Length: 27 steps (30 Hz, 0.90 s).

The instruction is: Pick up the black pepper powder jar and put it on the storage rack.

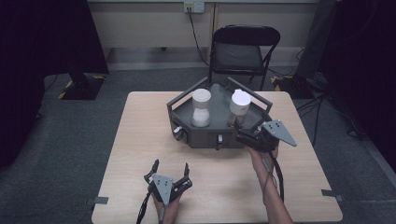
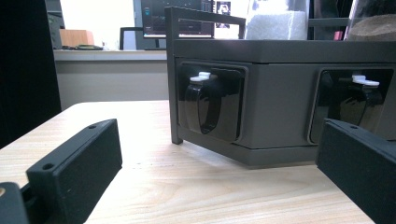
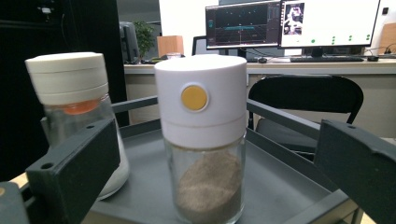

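Standing upright in the grey tray (image 1: pixel 184 105) at 1 o'clock: glass shaker (image 3: pixel 205 140), probably hard, slippery, fragile. Facing it with right gripper (image 1: pixel 254 138) spread wide, gripping nothing; better taking the white cap. Resting left gripper (image 1: pixel 169 172) likewise open at 6 o'clock.

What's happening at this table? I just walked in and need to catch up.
A person holds a gripper in each hand at a wooden table. The right gripper, jaws open, is at the edge of a dark tray, facing a glass jar of brown powder with a white lid; a second jar stands beside it. The left gripper is open over the table, short of the tray, holding nothing.
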{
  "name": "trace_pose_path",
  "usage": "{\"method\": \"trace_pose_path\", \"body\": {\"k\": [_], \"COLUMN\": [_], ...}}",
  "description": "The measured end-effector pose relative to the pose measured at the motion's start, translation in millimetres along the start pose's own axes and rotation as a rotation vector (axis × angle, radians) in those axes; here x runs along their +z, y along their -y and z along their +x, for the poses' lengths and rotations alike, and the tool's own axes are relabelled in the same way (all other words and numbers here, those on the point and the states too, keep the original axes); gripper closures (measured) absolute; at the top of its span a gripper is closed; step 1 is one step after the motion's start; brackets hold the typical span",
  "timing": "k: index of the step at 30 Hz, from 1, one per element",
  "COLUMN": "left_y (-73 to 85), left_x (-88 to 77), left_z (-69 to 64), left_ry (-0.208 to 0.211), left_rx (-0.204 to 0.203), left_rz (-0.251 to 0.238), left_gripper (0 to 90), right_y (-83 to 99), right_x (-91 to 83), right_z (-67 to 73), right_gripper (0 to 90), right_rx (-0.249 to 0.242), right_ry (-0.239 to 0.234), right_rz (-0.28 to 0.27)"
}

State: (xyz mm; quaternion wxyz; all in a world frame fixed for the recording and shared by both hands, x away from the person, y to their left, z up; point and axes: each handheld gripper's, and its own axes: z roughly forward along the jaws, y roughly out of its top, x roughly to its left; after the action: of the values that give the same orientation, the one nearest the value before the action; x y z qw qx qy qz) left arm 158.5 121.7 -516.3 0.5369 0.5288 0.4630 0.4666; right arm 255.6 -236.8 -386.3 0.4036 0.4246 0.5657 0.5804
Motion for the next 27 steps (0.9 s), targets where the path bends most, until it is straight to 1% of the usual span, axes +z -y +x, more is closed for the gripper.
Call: {"method": "trace_pose_path", "body": {"k": [4,15,20,27], "left_y": [0.1,0.1,0.0,0.0], "left_x": [0.0,0.0,0.0,0.0], "left_z": [0.0,-0.1,-0.3,-0.7], "left_ry": [0.0,0.0,-0.002,-0.004], "left_rx": [0.0,0.0,0.0,0.0], "left_rz": [0.0,0.0,0.0,0.0], "left_gripper": [0.1,0.2,0.2,0.2], "right_y": [2.7,17.2,30.3,45.4], "right_x": [-7.3,-24.4,-31.2,-40.3], "right_z": [2.5,6.2,11.3,15.3], "right_gripper": [0.0,0.0,0.0,0.0], "right_rx": [-0.002,-0.013,-0.025,-0.016], "right_ry": [0.0,0.006,0.016,0.022], "right_rz": [0.005,0.01,0.008,0.024]}}
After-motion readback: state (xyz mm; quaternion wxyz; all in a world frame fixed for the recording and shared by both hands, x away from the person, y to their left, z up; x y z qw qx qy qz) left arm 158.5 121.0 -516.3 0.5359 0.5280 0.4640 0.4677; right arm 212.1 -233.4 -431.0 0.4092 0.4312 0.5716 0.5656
